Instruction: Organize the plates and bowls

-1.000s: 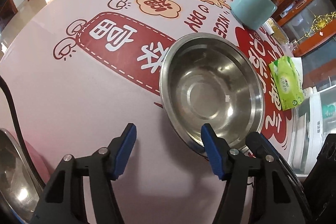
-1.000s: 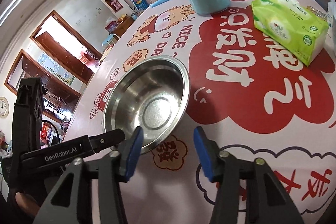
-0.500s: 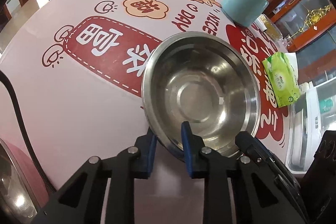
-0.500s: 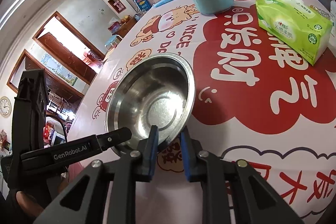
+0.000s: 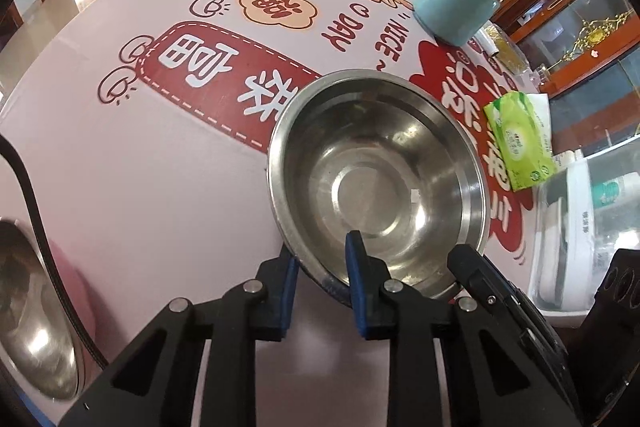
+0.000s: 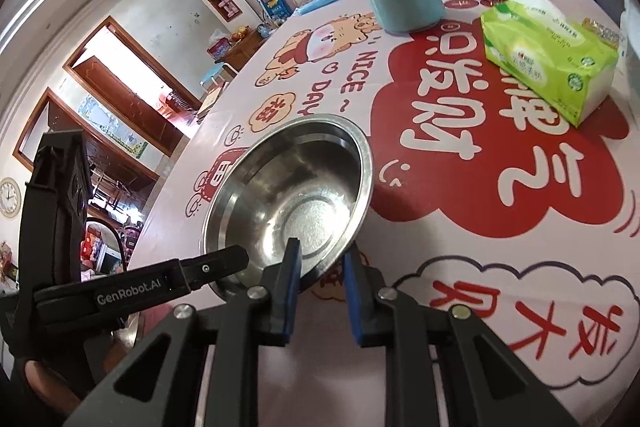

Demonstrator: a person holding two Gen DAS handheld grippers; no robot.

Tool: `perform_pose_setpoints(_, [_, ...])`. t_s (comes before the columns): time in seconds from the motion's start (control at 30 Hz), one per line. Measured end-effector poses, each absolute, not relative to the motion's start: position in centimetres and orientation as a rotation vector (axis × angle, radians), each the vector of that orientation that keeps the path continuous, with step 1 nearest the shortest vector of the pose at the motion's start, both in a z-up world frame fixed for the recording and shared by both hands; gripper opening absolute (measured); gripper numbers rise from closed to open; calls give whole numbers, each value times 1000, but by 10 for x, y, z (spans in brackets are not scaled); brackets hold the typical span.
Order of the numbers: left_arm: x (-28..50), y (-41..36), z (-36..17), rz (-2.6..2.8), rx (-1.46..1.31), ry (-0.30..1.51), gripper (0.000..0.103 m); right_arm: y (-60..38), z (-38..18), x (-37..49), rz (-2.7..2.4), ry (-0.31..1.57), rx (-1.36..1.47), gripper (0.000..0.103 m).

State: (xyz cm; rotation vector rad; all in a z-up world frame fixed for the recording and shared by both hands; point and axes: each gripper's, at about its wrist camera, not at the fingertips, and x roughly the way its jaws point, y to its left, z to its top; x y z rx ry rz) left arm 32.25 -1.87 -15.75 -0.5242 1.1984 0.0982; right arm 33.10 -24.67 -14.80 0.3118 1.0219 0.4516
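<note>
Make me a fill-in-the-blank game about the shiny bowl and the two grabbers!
1. Both hand-held grippers pinch the rim of the same steel ____.
2. The left hand-held gripper and the right hand-held gripper each have one pad ____ the bowl and one outside.
3. The tissue pack is coloured ____.

Missing words: bowl; inside; green

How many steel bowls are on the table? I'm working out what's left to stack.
2. One steel bowl sits mid-table, its near rim clamped by both the left gripper and right gripper. A second steel bowl lies at the left edge, partly cropped; others may be hidden.
</note>
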Motion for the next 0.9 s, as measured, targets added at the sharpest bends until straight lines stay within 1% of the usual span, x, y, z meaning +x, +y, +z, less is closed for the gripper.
perform_pose_setpoints(0.5, [253,-34,-97,-21,-458,1146,22,-259,-90,256,423,943,279,20])
perform_pose_setpoints(0.9, [198,-53,-73,-167,-396,1141,22,-270,-62,179,327,901,267,22])
